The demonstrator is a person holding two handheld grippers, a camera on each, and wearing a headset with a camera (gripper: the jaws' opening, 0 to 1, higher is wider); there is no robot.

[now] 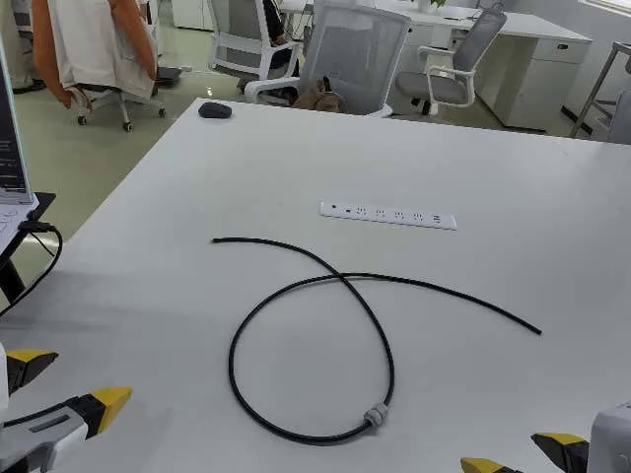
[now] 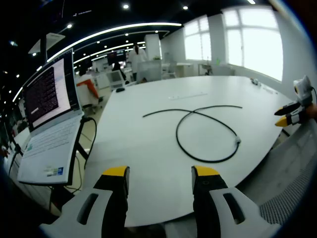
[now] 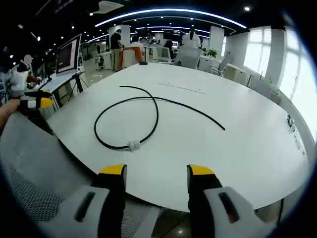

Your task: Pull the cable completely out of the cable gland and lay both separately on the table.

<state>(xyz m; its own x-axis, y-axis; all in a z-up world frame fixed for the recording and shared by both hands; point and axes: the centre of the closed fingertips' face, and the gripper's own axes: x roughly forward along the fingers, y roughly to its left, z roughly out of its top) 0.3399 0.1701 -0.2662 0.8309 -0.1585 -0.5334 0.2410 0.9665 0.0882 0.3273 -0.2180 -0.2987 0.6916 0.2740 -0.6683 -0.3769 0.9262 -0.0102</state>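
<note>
Cable [image 1: 342, 277] lies looped on table [image 1: 493, 148], gland [image 1: 376, 415] threaded on. Left gripper [image 2: 161, 173] and right gripper [image 3: 157, 171]: jaws apart, holding nothing.

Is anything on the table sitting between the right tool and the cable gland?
Nothing visible does. Bare white table lies between the open right tool and the cable gland, which sits on the black cable at the near side of its loop. The power strip lies beyond the loop, out of the way.
</note>
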